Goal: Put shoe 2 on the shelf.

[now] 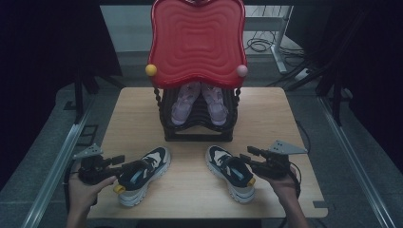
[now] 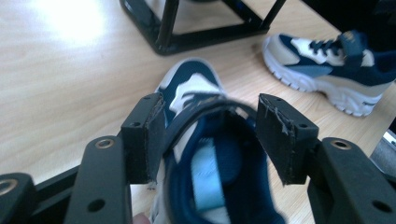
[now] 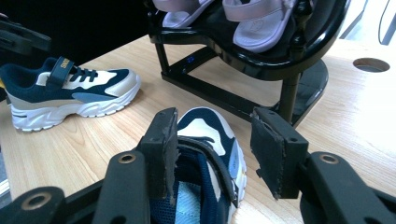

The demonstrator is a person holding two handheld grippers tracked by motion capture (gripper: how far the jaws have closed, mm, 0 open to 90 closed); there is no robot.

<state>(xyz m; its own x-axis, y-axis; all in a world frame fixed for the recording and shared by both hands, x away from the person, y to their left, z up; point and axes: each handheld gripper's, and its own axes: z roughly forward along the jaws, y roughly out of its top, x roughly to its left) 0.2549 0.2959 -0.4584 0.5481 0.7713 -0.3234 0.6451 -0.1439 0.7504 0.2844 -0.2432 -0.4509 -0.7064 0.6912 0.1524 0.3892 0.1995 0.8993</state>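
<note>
Two navy-and-cream sneakers lie on the table, toes toward the black shoe rack (image 1: pixel 197 121). I have a gripper at the heel of each.

My left gripper (image 1: pixel 124 164) sits over the left sneaker (image 1: pixel 142 175). In the left gripper view its jaws straddle the heel opening, spread, with the pads (image 2: pixel 145 135) beside the collar rather than pinching it. My right gripper (image 1: pixel 248 159) hovers at the right sneaker (image 1: pixel 230 178). Its jaws stand open and hold nothing, with one pad (image 3: pixel 164 149) close against the collar and the other well clear.

I judge the step to be taking each sneaker by its heel collar for lifting to the rack. To do it well I would centre each pair of jaws on the collar's stiff back edge, put one pad inside the opening and one outside, and close firmly before raising. A grip on the loose strap would let the sneaker swing.

A pair of lilac sandals (image 1: pixel 197 102) already sits on the rack's shelf, under a red wavy-edged panel (image 1: pixel 197 40).

The pale wooden tabletop (image 1: pixel 190 152) is flat, with a small round hole near one corner (image 3: pixel 371 64). Beyond it the room is dim, with cables on the floor (image 1: pixel 259 45) and a metal rail (image 1: pixel 57 161) alongside.
</note>
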